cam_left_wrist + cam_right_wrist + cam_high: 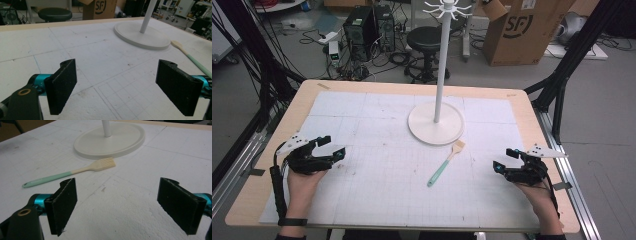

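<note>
On table, mid-right, spatula (445, 163) lies free nr stand base (435, 131); L gripper (330, 149) & R gripper (503, 161) rest wide, empty, prob. pre-grasp.

The left gripper (332, 146) is a black assembly carrying a pale grey three-cornered plate (292, 143) on top. A black cable (276, 187) runs back from it along the forearm. A black band (292, 221) is worn at the left wrist.

The right gripper (505, 159) is likewise black, with its own grey three-cornered plate (544, 151) bearing small dark screw holes.

In both gripper views each jaw is a flat black rectangular block with a finely textured inner face, mounted on a teal anodised carrier (37, 80). A black link at lower left carries a brass-coloured ring (24, 92). A round hole sits in each jaw's top edge.
</note>
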`<action>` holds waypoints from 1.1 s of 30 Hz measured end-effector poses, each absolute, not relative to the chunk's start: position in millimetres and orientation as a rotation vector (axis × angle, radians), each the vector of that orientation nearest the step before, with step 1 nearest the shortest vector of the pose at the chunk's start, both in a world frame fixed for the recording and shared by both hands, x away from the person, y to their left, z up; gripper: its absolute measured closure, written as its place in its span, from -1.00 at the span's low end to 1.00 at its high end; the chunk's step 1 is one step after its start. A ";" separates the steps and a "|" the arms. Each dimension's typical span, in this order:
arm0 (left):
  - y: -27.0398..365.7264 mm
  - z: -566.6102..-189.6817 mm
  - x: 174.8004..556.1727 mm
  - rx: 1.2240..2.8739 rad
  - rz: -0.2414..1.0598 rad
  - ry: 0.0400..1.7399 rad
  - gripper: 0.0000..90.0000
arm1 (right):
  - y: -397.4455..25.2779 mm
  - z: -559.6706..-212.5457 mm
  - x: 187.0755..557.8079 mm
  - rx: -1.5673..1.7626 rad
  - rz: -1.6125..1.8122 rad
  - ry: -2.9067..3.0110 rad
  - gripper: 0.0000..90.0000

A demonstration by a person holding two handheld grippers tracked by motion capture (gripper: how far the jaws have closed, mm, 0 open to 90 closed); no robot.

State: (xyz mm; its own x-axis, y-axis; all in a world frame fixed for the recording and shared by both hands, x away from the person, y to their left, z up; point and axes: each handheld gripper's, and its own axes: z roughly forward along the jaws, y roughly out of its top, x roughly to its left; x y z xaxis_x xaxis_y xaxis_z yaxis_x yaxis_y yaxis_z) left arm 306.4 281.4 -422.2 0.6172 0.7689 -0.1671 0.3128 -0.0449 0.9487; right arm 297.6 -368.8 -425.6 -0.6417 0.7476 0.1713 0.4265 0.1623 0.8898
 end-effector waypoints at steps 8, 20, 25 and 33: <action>280.0 -422.3 306.5 1.632 0.463 0.914 -0.61 | -369.9 -425.6 297.0 1.125 1.470 2.140 -0.65; 277.7 -420.8 304.5 1.635 0.456 0.910 -0.60 | -370.9 -425.2 297.6 1.130 1.471 2.135 -0.65; 277.6 -420.1 303.7 1.629 0.459 0.911 -0.60 | -370.3 -425.4 298.4 1.128 1.468 2.135 -0.64; 272.3 -420.0 303.9 1.619 0.438 0.901 -0.59 | -371.5 -424.7 298.3 1.132 1.467 2.132 -0.64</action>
